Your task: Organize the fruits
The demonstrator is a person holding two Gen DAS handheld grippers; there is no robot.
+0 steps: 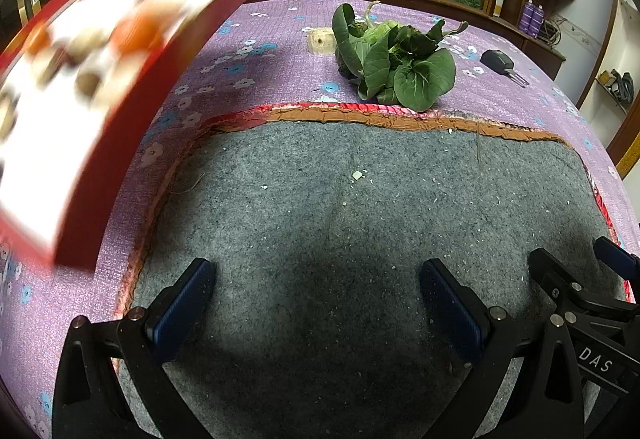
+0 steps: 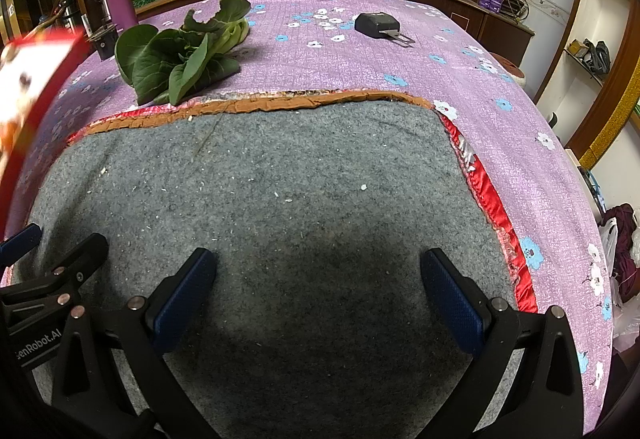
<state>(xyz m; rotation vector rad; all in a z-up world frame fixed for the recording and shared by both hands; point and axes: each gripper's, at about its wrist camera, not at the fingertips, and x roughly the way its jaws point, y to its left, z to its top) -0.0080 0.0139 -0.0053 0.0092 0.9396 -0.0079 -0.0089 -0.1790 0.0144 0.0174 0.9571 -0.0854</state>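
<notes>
both claws (image 1: 316, 303) (image 2: 318, 299) released over grey mat (image 2: 280, 199), "das" and "genrobot.ai" on frames

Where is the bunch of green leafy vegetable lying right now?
The leafy vegetable lies on the purple flowered cloth, just beyond the far edge of the grey mat. In the left wrist view a black clip-like object lies to its right.
</notes>
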